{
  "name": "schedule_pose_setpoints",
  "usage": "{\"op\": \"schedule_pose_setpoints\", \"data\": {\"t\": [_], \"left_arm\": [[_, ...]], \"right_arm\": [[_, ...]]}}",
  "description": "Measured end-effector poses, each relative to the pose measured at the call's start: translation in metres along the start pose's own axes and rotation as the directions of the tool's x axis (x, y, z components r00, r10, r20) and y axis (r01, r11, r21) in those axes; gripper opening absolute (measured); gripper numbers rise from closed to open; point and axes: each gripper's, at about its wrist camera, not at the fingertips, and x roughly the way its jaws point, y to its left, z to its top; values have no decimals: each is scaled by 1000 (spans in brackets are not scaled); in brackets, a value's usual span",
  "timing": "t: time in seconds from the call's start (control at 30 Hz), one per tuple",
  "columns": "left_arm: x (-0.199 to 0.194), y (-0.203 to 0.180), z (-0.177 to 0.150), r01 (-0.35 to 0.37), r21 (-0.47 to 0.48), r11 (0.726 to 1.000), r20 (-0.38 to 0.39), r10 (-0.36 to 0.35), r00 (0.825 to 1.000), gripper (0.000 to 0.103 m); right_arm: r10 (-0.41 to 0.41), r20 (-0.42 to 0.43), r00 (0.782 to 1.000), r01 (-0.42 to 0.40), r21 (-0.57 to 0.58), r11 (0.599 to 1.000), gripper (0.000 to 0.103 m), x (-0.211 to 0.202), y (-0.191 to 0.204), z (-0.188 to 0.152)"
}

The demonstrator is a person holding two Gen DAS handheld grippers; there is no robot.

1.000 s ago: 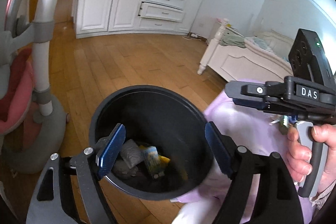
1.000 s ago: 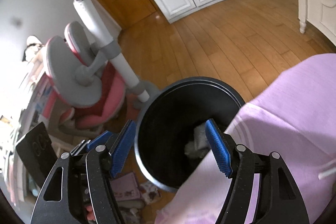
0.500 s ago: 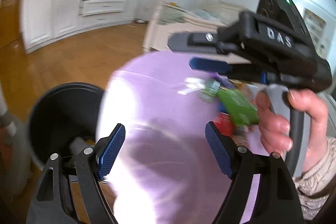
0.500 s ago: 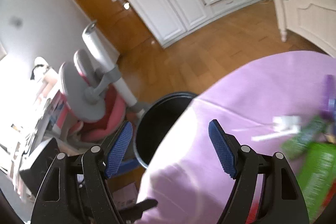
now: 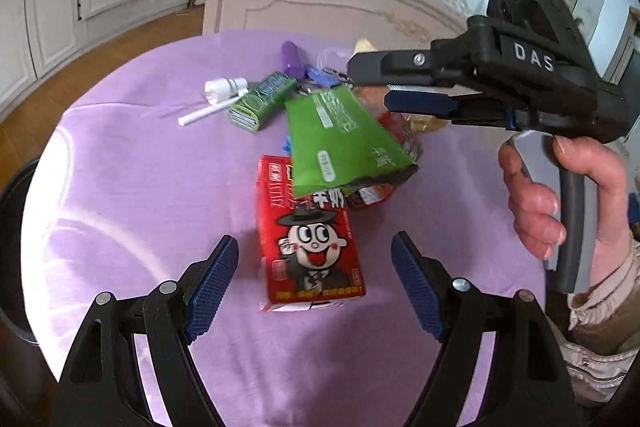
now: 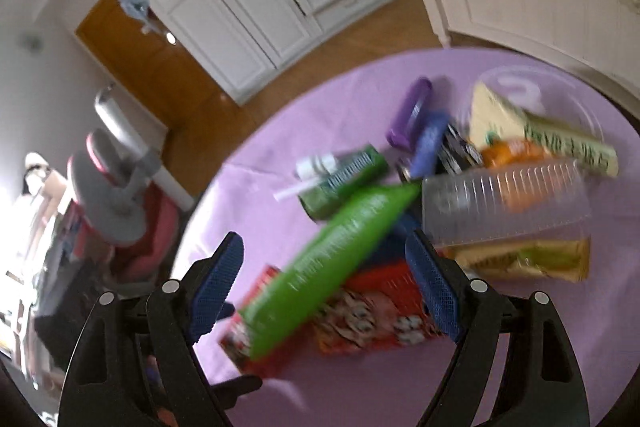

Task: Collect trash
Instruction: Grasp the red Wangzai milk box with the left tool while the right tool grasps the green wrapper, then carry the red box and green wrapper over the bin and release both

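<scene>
Both claws are empty. Left gripper (image 5: 314, 283) hangs with its jaws spread wide over the near part of the purple tablecloth (image 5: 132, 195), and the red milk carton (image 5: 310, 247) lies flat between and just beyond its pads, untouched. Right gripper (image 6: 324, 283) has its jaws opening, with nothing pinched; the green snack pouch (image 6: 332, 259) lies under the gap.

The trash sits heaped from the table's centre toward 1 o'clock in the left wrist view. That pouch (image 5: 344, 139) overlaps the carton's far end, so the carton is probably the cleaner pick for the left claw. It would do well to come down square across the narrow sides, near the end at 6 o'clock, clear of the overlap, so the pouch is not dragged along. The right claw should pinch the puffed pouch across its middle, gently, since the film may slip or crumple.

Only the left wrist view shows the person's hand (image 5: 560, 195) on the right gripper's handle, the sharp cartoon face on the carton, and the white bottle and straw (image 5: 218, 95) at 11 o'clock. Only the right wrist view shows the clear ribbed cup (image 6: 504, 203) on its side at 2 o'clock, the yellow packets around it, and the pink chair (image 6: 120, 211) at 9 o'clock. That view is blurred.
</scene>
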Motion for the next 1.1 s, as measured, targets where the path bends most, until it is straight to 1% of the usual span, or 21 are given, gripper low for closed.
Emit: {"op": "schedule_pose_setpoints", "data": {"t": [0.07, 0.13, 0.2, 0.23, 0.27, 0.3, 0.33, 0.37, 0.4, 0.47, 0.5, 0.57, 0.67, 0.73, 0.9, 1.0, 1.1], "left_arm": [[6, 0, 1, -22, -7, 1000, -16, 22, 1000, 78], [11, 2, 3, -35, -22, 999, -26, 34, 999, 77], [11, 5, 4, -42, -32, 999, -21, 41, 999, 77], [12, 6, 5, -46, -30, 999, -28, 45, 999, 70], [13, 7, 5, -47, -32, 998, -31, 46, 998, 62], [15, 9, 6, -53, -34, 998, -32, 52, 998, 60], [15, 10, 6, -54, -35, 998, -31, 53, 998, 55], [16, 11, 9, -54, -35, 998, -30, 53, 998, 54], [17, 9, 12, -56, -35, 998, -28, 55, 998, 54], [17, 10, 12, -54, -36, 998, -25, 53, 998, 53], [13, 8, 8, -51, -38, 998, -23, 50, 999, 53], [11, 9, 7, -44, -44, 998, -16, 43, 999, 51], [7, 12, 6, -43, -56, 998, 7, 43, 999, 50], [1, 15, 5, -36, -69, 997, 29, 38, 999, 50], [-20, 32, 4, -39, -110, 993, 84, 49, 995, 49], [-37, 44, 1, -51, -130, 990, 120, 67, 990, 49], [-52, 60, 1, -67, -162, 985, 151, 92, 984, 49]], "right_arm": [[-2, -19, 1000, 2, -3, 1000, 82, 10, 5, -4], [-14, -4, 1000, 14, -34, 999, 82, 13, 10, -5], [-23, -10, 1000, 22, -60, 998, 75, 18, 15, -4], [-29, -28, 999, 27, -68, 997, 66, 23, 16, -3], [-35, -41, 999, 32, -73, 997, 57, 27, 17, -3], [-39, -46, 998, 36, -79, 996, 54, 31, 17, -3], [-38, -46, 998, 34, -88, 996, 47, 35, 18, -4], [-32, -42, 999, 28, -89, 996, 42, 36, 18, -4], [-21, -35, 999, 18, -86, 996, 39, 36, 18, -5], [11, -13, 1000, -12, -84, 996, 25, 33, 19, -5], [17, 2, 1000, -17, -86, 996, 23, 31, 20, -5], [29, 31, 999, -26, -87, 996, 16, 24, 21, -4], [57, 70, 996, -52, -73, 996, 12, 11, 21, -1], [60, 94, 994, -53, -76, 996, 7, 4, 23, 1], [65, 138, 988, -54, -83, 995, 7, -9, 31, 5], [87, 137, 987, -76, -87, 993, 7, -9, 39, 9], [95, 125, 988, -81, -113, 990, 7, -1, 56, 13]]}}
